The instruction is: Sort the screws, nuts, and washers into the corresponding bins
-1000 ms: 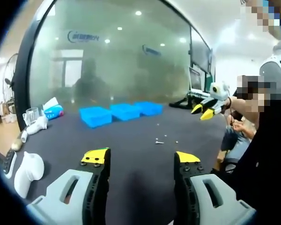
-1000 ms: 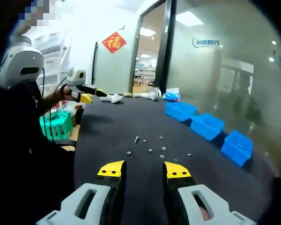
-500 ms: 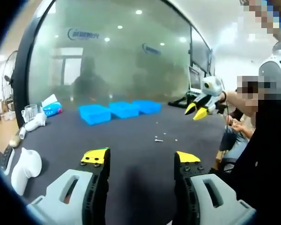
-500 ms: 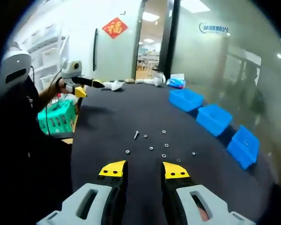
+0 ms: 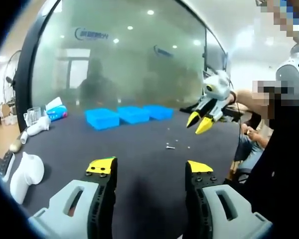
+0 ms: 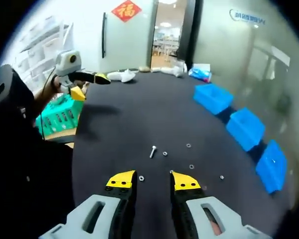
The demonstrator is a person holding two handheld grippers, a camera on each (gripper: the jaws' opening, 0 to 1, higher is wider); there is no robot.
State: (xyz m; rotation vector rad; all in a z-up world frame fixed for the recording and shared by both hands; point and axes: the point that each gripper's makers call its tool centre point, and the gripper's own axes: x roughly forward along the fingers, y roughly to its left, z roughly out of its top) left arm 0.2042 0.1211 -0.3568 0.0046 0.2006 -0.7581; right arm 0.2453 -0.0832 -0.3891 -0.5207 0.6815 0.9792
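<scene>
Clearly we are only at the approach: our right gripper (image 6: 148, 181), jaws spread and empty, hangs over the screw (image 6: 152, 151) and washers (image 6: 191, 167) strewn on the counter (image 6: 119, 124), with nothing yet in the blue bins (image 6: 245, 127), so next we lower and pinch one piece.

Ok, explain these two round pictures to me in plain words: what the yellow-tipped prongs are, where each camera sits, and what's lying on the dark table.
There is no robot here. A person holds a two-jaw hand tool in each hand, and a fisheye camera rides on each tool, looking forward along its jaws.

In the left gripper view, the left gripper rises from the bottom, jaws apart and empty. The right gripper hangs over the table.

In the right gripper view, the right gripper has its jaws apart, holding nothing, low over the small hardware. The left gripper is off to the side, in the person's hand.

On the table lie a screw, several small nuts or washers too tiny to tell apart, and three blue bins in a row.
</scene>
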